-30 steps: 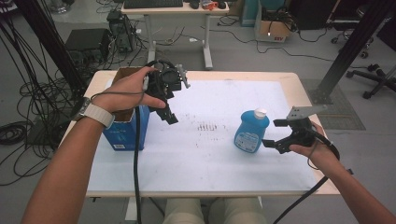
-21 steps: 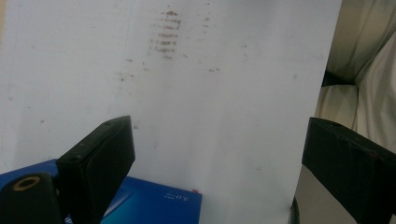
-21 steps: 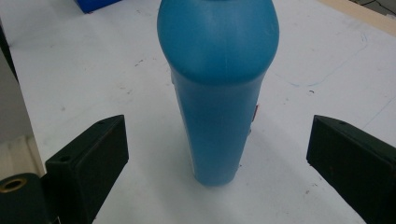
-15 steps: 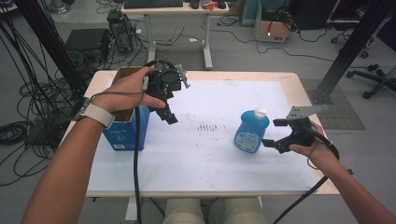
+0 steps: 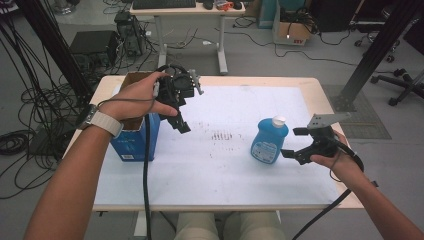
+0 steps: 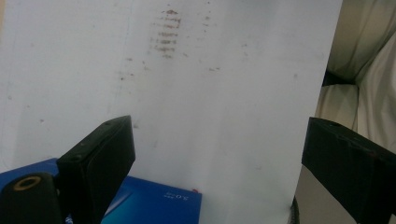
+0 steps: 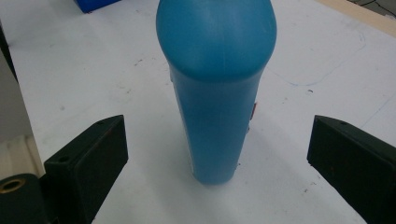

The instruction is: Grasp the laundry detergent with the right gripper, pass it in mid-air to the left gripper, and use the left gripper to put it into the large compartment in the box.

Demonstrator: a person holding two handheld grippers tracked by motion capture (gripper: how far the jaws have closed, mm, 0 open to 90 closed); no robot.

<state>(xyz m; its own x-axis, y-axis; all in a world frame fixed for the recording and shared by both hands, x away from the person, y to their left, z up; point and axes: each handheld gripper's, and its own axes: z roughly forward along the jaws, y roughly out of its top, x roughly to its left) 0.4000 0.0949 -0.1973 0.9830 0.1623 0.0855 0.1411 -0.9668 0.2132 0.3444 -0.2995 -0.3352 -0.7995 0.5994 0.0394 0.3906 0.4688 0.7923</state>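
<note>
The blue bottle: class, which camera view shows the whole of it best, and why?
The high view: the blue bottle stands upright on the table, white cap and label visible, just ahead of the open right tongs. The right gripper view shows its narrow side close up, top cut off. The left gripper view looks at the table instead.

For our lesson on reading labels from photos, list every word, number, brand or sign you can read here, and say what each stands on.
Blue box: small pale print near its top edge, inverted, too blurred to read.
Blue box front in the high view: a white mark, too small to read.
Blue bottle: a label with print, too small to read.
Cardboard box on the floor: red marks, unreadable.
White table cover: brown smudges, no writing.
</note>
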